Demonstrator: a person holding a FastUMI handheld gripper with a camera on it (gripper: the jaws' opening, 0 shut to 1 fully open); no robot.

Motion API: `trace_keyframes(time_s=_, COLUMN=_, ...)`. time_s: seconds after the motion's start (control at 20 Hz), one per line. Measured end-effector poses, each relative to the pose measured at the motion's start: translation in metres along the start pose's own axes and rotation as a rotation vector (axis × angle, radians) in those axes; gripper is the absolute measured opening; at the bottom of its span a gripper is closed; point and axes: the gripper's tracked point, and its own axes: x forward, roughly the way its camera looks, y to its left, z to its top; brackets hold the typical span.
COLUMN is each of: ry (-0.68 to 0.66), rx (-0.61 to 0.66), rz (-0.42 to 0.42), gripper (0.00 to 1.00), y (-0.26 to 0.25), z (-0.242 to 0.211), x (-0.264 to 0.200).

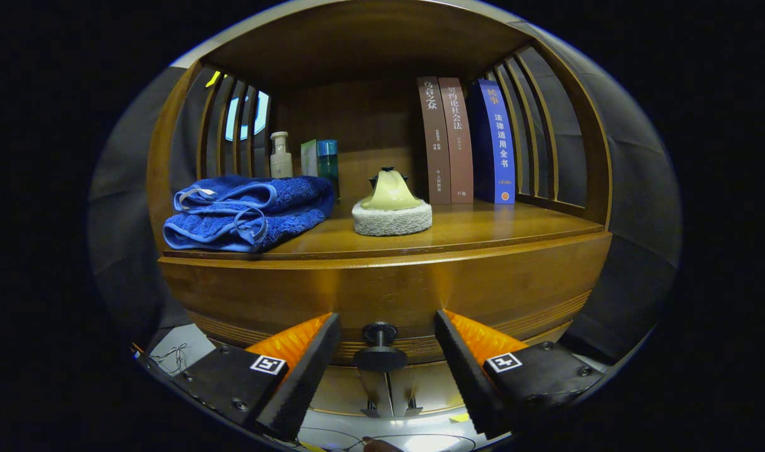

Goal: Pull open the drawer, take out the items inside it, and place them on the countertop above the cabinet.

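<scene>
A wooden cabinet fills the view, with its drawer front straight ahead and closed. A dark round knob sticks out of the drawer front. My gripper is open, and the knob sits between the two fingers without either one touching it. Above the drawer is the countertop. On it lie a folded blue towel to the left and a pale yellow-topped scrub pad in the middle. The drawer's inside is hidden.
Three upright books stand at the back right of the countertop. A pump bottle and small boxes stand at the back left. Slatted wooden sides and a shelf roof enclose the countertop space.
</scene>
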Motion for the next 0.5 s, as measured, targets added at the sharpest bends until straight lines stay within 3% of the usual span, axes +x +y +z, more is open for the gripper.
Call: trace_keyframes(time_s=0.5, ry=-0.009, rx=-0.009, rz=0.001, gripper=0.99, y=-0.0029, z=0.0057, x=-0.0034)
